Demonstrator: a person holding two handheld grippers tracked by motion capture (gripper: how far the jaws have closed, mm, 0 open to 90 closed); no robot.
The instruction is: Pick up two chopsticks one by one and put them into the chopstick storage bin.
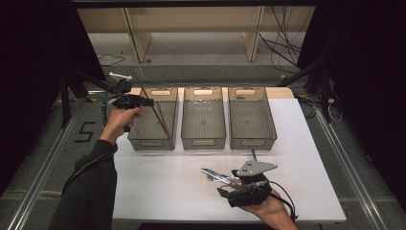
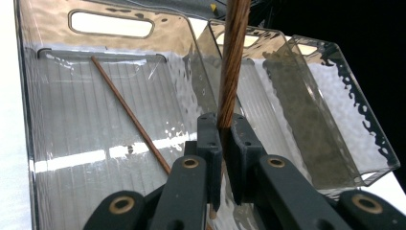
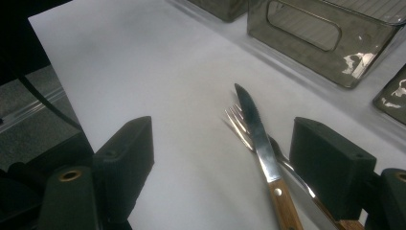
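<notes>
Room: dark surround, pale wooden shelving at the far side, loose black cables on the floor far right, metal floor rails flanking the work area. Counter: flat white counter, matte and bare over most of the near half. Containers: three smoky translucent plastic bins with ribbed floors and slot handles, ranked side by side along the far edge, apparently one per kind of utensil; left bin, middle bin, right bin. Left bin holds one thin brown wooden chopstick lying slantwise on its floor; the middle and right bins look vacant. Left tongs: hovering above the left bin, clamped together on a second brown wooden chopstick, held near its lower end so the shaft rises steeply and can, by judgement, be dropped beside its mate. Right tongs: low over the near right counter, jaws standing wide apart, gripping nothing, seemingly poised for the next pick. Remaining utensils: wooden-handled steel table knife lying across a steel fork, the two touching, between the spread jaws and nearer the right one; both well apart from the bins, awaiting sorting.
</notes>
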